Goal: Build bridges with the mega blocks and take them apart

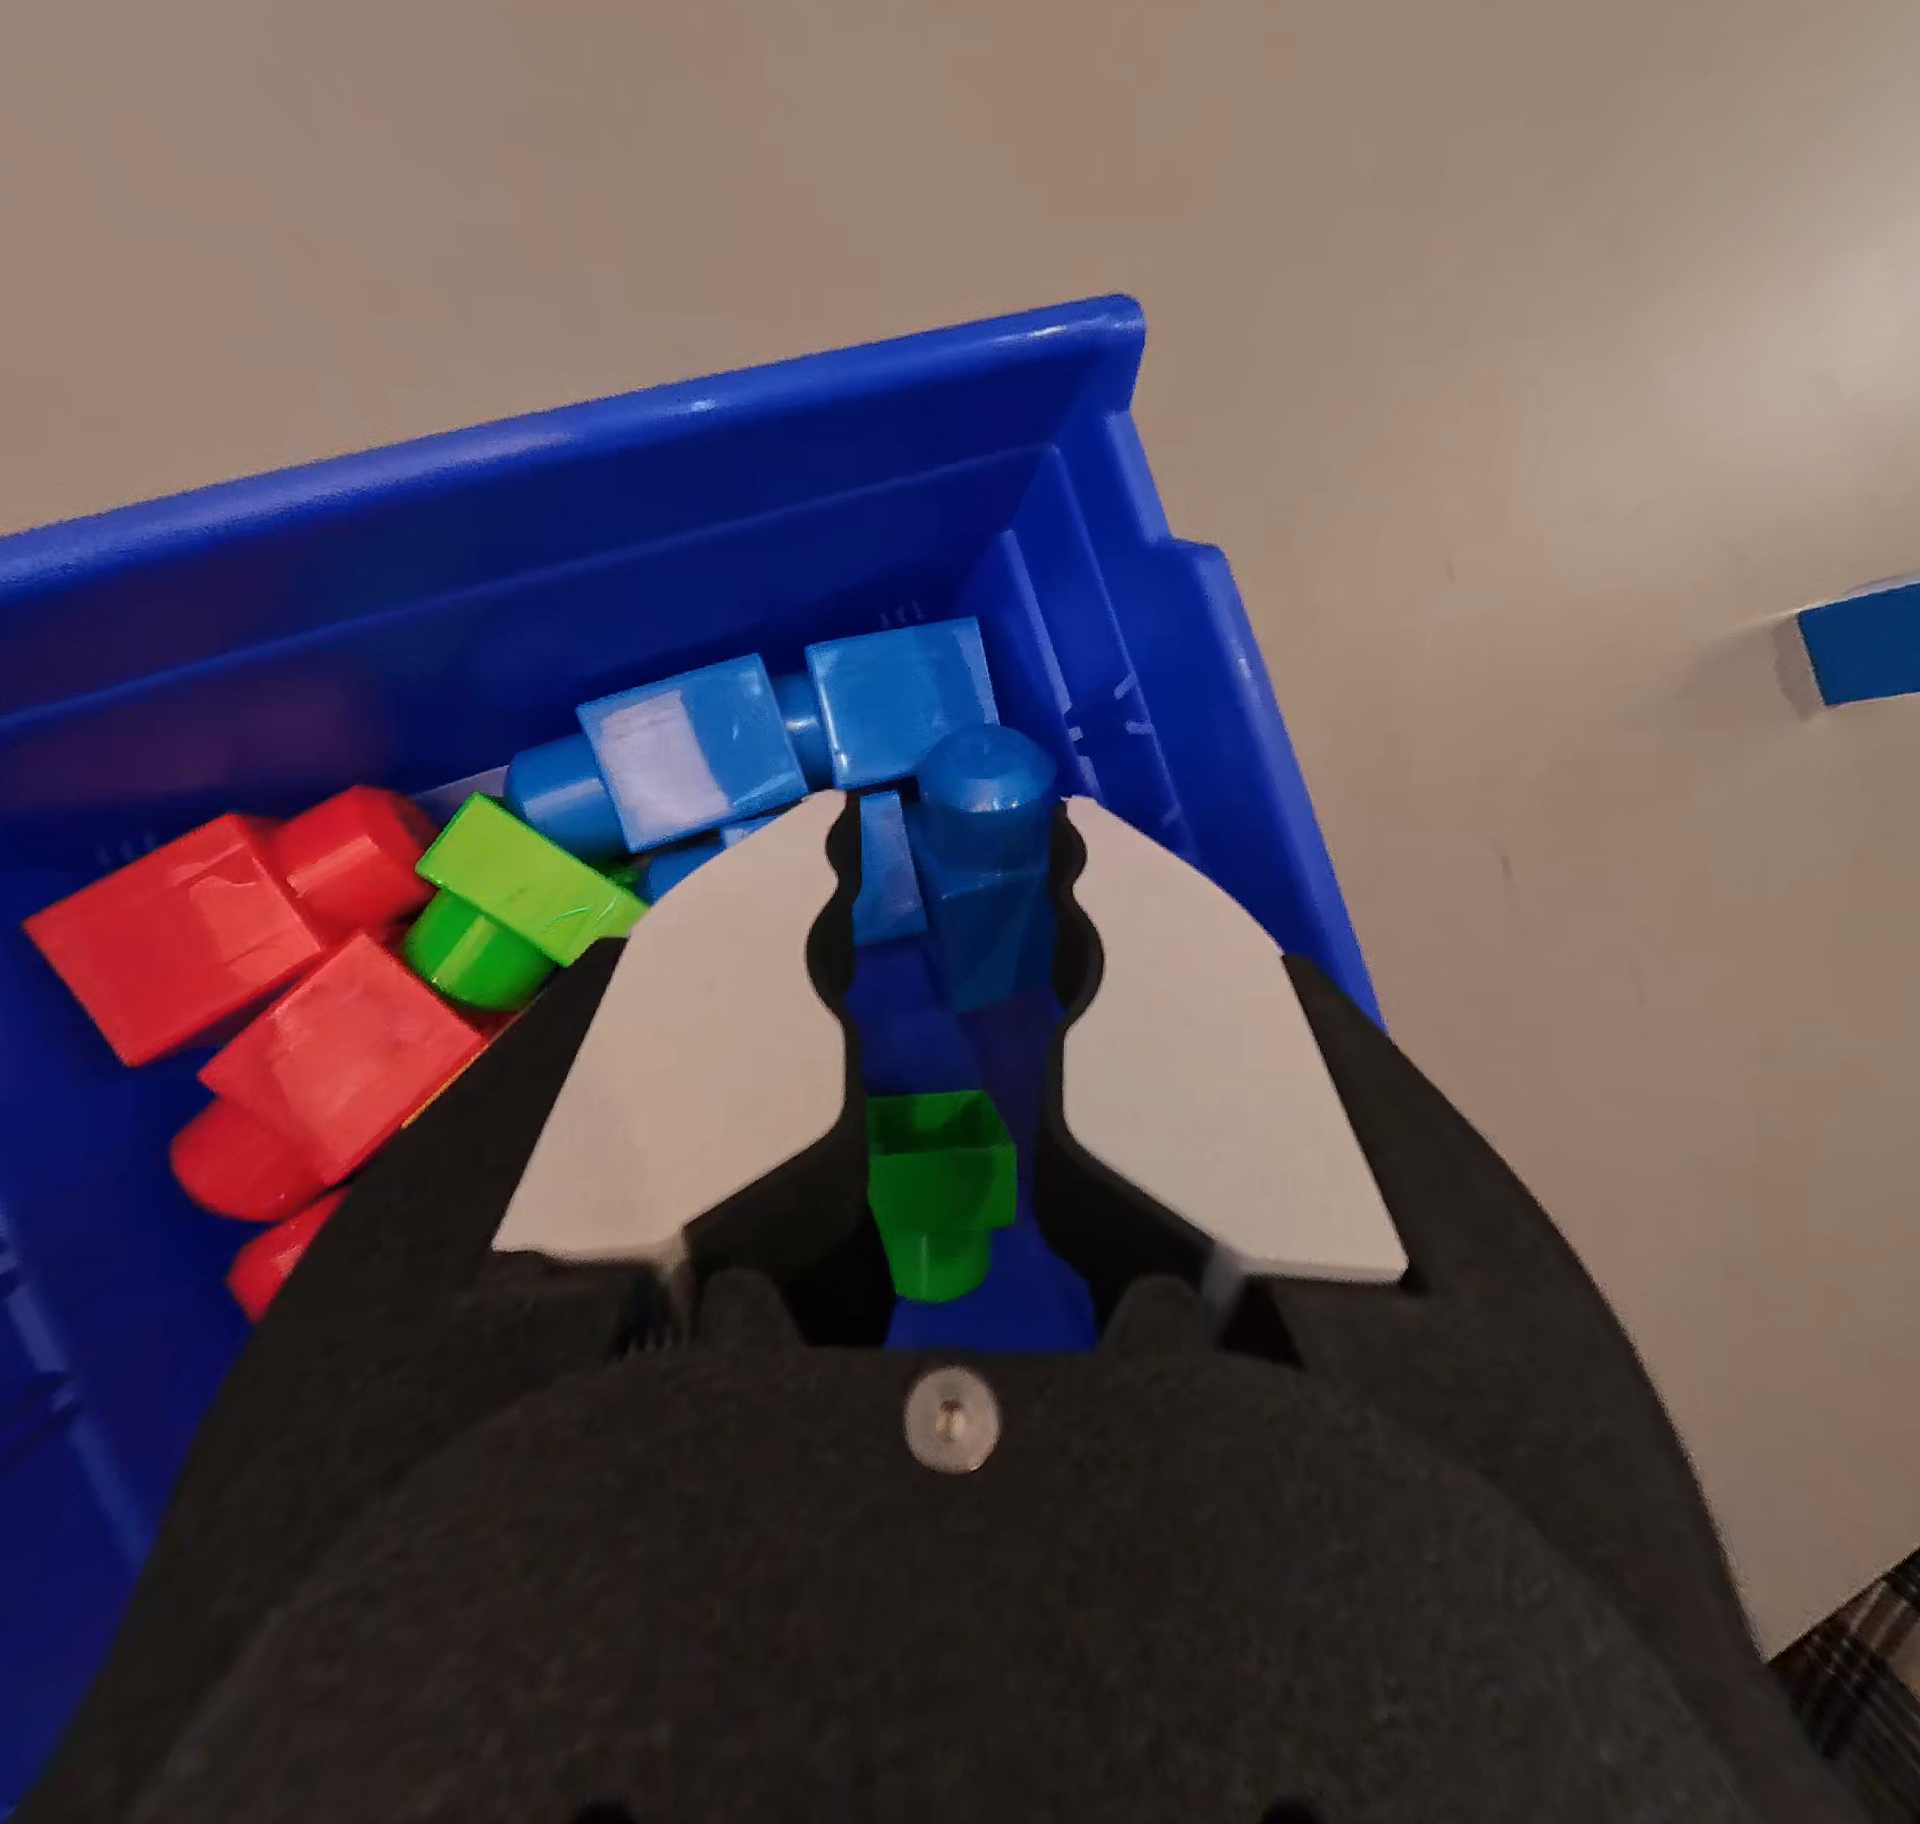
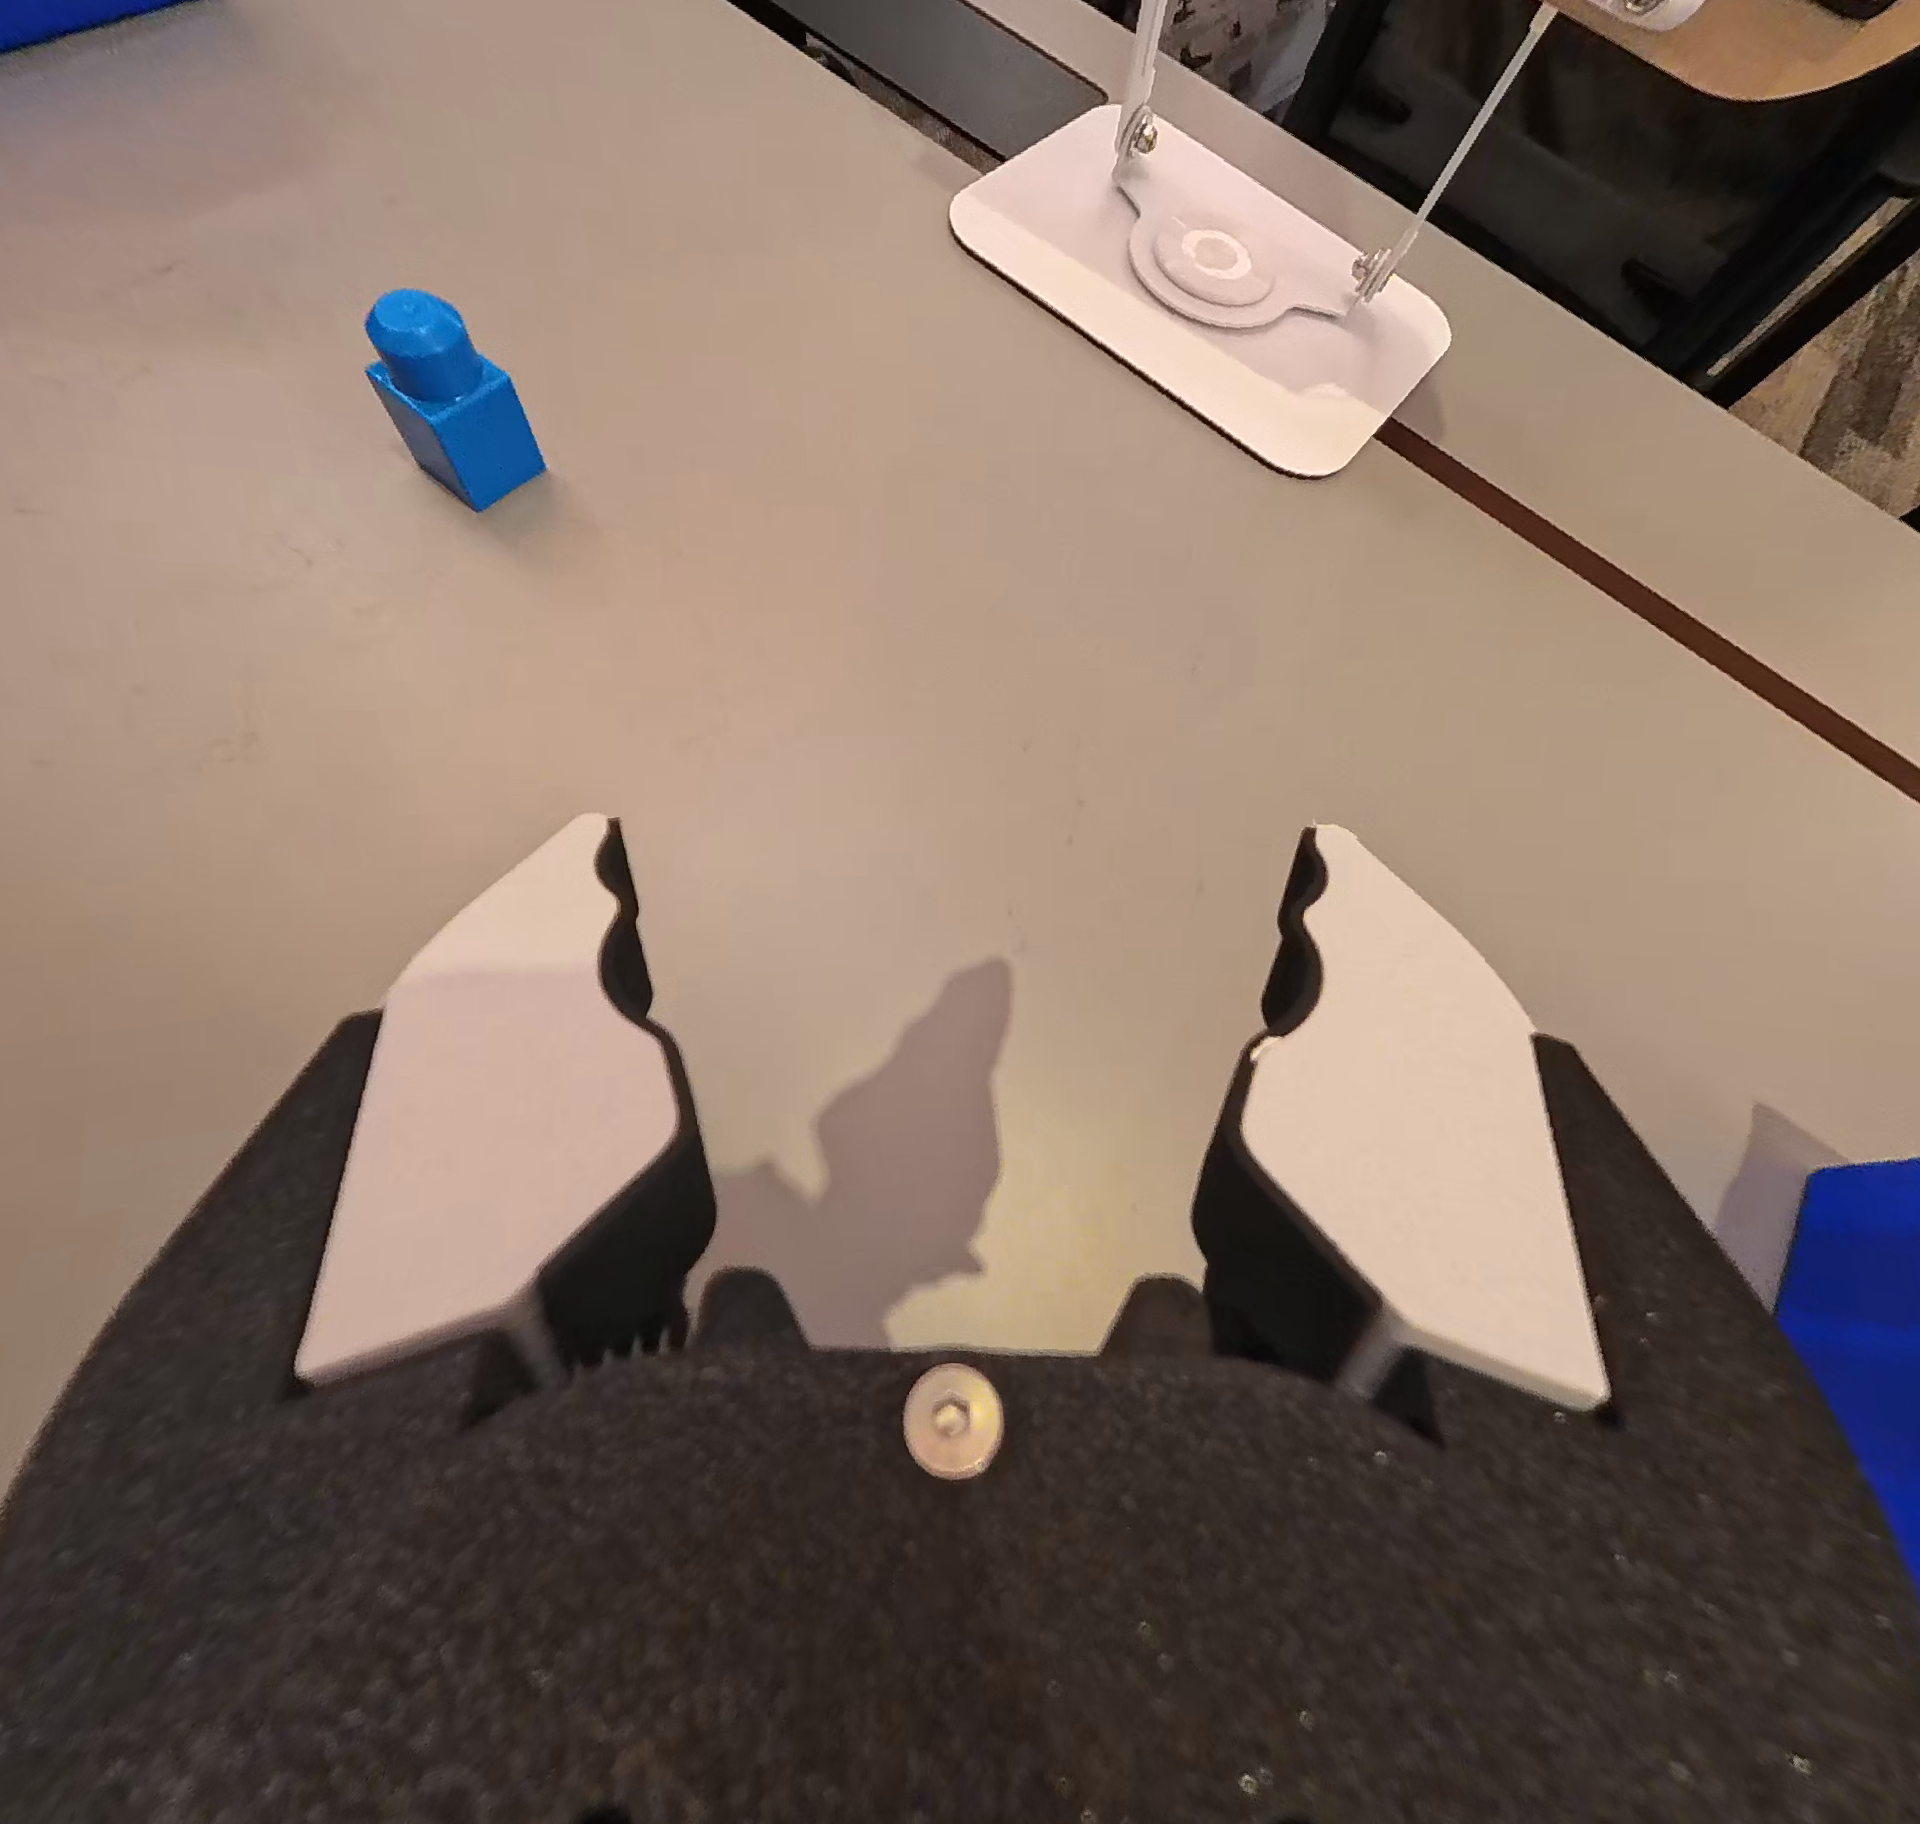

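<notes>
The left gripper (image 1: pixel 956 818) reaches down into the blue bin (image 1: pixel 623 444), near the bin's right wall and far right corner, and its jaws are drawn in around a dark blue block (image 1: pixel 987 870) that stands stud-up between the fingers; the right finger presses its side, while contact on the left side is partly hidden by a lighter blue piece, so the grasp looks closed on that block though not certainly firm; the hold is low on the body with the stud clear, probably so the block can be lifted straight up and set upright; around it lie two light blue blocks (image 1: pixel 790 725) against the far wall, a green block (image 1: pixel 509 891) and red blocks (image 1: pixel 249 953) toward the bin's left side, and another green block (image 1: pixel 935 1192) on the floor below the jaws; room is tight at the right wall, so upward seems the freest way out; the right gripper (image 2: pixel 961 839) hovers released and empty over the grey table (image 2: pixel 935 631), its jaws wide apart; a single blue block (image 2: pixel 452 403) stands upright toward the table's far left, well apart from a white lamp base (image 2: pixel 1309 392) at the far right edge; the middle of the table lies open for building.
</notes>
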`<state>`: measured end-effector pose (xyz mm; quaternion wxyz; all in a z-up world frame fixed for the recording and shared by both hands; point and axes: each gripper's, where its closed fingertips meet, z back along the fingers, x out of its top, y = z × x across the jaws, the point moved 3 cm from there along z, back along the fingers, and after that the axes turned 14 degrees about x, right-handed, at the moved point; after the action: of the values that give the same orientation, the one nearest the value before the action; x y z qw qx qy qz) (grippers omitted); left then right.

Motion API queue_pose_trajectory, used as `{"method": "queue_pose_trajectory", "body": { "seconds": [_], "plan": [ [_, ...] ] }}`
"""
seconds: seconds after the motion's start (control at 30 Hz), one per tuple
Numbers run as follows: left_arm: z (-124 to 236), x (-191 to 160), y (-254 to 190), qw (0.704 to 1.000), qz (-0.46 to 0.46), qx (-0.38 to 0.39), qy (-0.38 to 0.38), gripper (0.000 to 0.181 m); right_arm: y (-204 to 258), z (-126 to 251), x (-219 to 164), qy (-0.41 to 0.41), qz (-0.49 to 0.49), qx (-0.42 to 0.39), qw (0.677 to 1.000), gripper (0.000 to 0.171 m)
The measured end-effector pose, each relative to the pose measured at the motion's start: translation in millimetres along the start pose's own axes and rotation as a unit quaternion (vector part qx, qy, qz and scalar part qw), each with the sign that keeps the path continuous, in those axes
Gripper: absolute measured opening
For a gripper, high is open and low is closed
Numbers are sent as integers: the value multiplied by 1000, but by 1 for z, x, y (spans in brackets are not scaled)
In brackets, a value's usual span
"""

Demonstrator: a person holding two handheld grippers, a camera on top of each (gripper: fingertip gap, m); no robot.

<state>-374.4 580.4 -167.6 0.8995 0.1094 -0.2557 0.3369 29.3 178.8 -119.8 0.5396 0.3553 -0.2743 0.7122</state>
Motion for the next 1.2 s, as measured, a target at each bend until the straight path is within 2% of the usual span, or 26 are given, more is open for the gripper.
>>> {"method": "queue_pose_trajectory", "body": {
  "seconds": [0.17,0.2,0.47,0.73,1.03,1.2],
  "plan": [
    [-10,-2,-5,999,-16,10,28,34,-1,2,-3,-3,-3,0,1000,116],
    [-12,-3,-6,999,-19,8,31,29,-1,2,-3,-3,-2,-1,1000,116],
    [-9,-7,-8,999,-28,3,22,27,-2,6,-3,-12,-2,-2,1000,116],
    [29,1,5,996,19,-35,-85,26,-2,12,-10,-22,-9,0,1000,116],
    [74,11,19,984,-12,52,-172,25,2,16,-16,-38,-12,11,999,115],
    [111,29,3,968,-35,46,-245,25,4,22,-20,-47,-11,13,999,115]
  ]
}}
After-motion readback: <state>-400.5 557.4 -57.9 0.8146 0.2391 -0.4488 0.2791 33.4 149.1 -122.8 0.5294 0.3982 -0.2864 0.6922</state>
